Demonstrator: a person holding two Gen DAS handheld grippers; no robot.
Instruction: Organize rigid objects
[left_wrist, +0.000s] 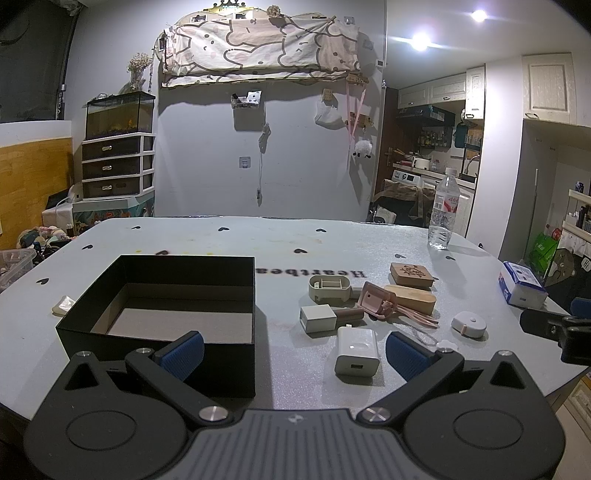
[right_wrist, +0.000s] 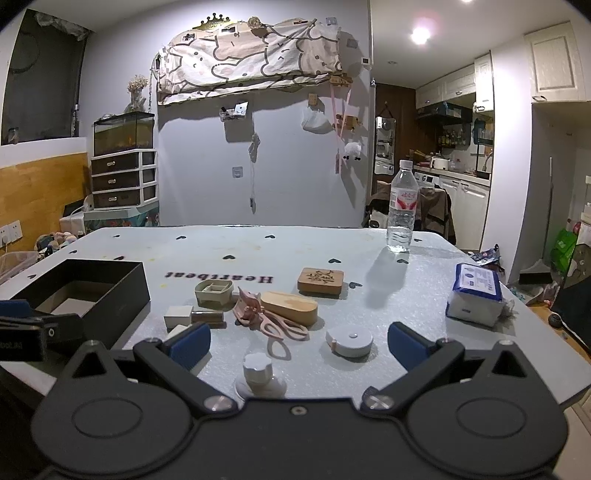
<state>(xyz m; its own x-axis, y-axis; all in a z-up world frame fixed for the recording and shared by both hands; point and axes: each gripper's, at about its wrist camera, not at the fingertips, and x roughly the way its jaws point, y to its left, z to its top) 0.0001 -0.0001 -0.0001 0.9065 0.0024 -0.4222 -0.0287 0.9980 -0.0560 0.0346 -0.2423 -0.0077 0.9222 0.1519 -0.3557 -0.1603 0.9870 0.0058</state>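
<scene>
Both claws hover spread wide and hold nothing: our left claw (left_wrist: 293, 354) hangs low over the near edge of the tabletop (left_wrist: 280, 240), and our right claw (right_wrist: 299, 345) does the same further right. Nothing looks sorted yet, so we judge this to be the first pick.

Ahead and left of the left claw sits the black box (left_wrist: 162, 295), open-topped and seemingly bare inside. Just ahead of its right finger lies the white charger (left_wrist: 357, 350), flat and apart from the rest. Beyond it the small items crowd together: a beige block (left_wrist: 317, 318), a beige tray (left_wrist: 330, 290), a pink clip (left_wrist: 378, 301) resting against an oval wooden case (left_wrist: 412, 297), and a square wooden box (left_wrist: 412, 275) behind.

Between the right claw's fingers we see a white knob (right_wrist: 257, 369) close in and a round tape measure (right_wrist: 349, 341) slightly ahead to the right.

We would take the charger first with the left claw, since it stands clear. Close across its narrow sides, squarely, so the smooth shell does not twist out. Lift straight before swinging left, clear the box's near wall, and set it down in a corner to leave room. Leave the tangled pink clip until its neighbours are gone.
</scene>
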